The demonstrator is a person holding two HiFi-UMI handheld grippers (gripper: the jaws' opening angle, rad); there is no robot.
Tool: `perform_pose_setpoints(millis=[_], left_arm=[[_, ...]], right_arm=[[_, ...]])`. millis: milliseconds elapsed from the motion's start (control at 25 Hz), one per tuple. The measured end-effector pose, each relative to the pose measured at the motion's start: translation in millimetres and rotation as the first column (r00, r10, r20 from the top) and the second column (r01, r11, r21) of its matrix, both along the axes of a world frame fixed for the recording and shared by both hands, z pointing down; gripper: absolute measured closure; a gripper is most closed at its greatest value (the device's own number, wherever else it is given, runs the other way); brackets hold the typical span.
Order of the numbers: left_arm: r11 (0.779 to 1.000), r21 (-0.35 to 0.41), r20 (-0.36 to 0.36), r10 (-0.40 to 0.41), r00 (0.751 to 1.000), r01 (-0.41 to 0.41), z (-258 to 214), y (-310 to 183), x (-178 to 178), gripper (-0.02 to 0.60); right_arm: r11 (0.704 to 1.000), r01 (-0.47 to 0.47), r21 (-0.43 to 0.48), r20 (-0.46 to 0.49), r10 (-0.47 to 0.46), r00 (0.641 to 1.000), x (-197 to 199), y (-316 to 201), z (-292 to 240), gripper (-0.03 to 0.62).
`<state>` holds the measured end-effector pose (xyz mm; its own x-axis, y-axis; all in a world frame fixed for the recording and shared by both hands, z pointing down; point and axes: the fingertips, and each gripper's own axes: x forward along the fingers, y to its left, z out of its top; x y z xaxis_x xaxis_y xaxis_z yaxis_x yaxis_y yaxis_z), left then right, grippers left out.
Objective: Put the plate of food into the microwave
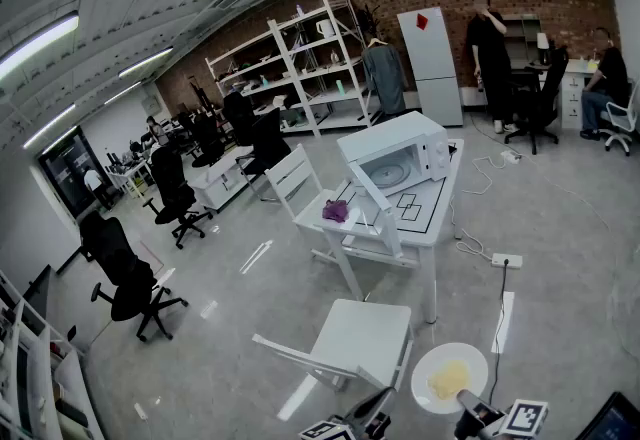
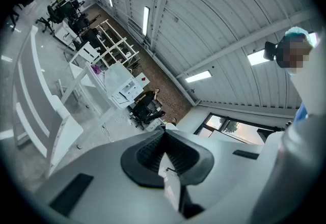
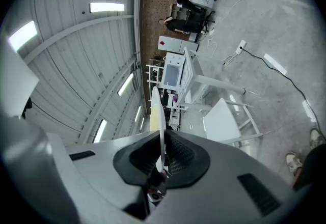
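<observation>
One plate of food is pinched at its rim in your right gripper's fingers, well short of the microwave, which stands door-open on the counter. Your left gripper's fingers are clenched on nothing. You're in the carry step; next, bring it up to the microwave, level, and line it up with the opening.

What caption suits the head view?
Right claw holds a round white plate of yellow food; open white microwave waits ahead.
</observation>
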<state>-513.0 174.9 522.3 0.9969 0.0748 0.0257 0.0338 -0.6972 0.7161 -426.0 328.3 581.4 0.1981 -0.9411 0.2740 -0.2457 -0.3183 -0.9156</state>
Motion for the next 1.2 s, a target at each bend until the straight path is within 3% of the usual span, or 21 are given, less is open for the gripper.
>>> perform_pose_setpoints(millis=[320, 640, 760, 960, 1120, 1200], left_arm=[[1.000, 0.000, -0.015, 0.018, 1.000, -0.018, 0, -13, 0, 0.577], [0.997, -0.006, -0.007, 0.079, 0.997, -0.079, 3, -22, 1, 0.577], [0.995, -0.008, -0.008, 0.100, 0.995, -0.100, 7, -25, 2, 0.577], [0.992, -0.019, -0.004, 0.124, 0.992, -0.124, 13, -30, 6, 0.577], [0.990, -0.023, -0.001, 0.142, 0.990, -0.142, 15, -31, 18, 0.577], [0.988, -0.024, -0.002, 0.151, 0.989, -0.151, 15, -31, 27, 0.577]], right_arm=[[0.997, -0.028, 0.072, 0.021, 0.027, 0.999, 3, -17, -3, 0.574], [0.998, -0.062, 0.008, -0.057, 0.062, 0.996, 2, -17, 2, 0.574], [0.986, -0.095, 0.135, 0.025, 0.092, 0.995, -4, -30, -7, 0.574], [0.982, -0.133, 0.134, 0.051, 0.127, 0.991, -3, -33, -4, 0.574], [0.961, -0.153, 0.232, 0.082, 0.137, 0.987, 5, -45, -15, 0.574], [0.971, -0.154, 0.183, 0.055, 0.146, 0.988, 15, -40, -9, 0.574]])
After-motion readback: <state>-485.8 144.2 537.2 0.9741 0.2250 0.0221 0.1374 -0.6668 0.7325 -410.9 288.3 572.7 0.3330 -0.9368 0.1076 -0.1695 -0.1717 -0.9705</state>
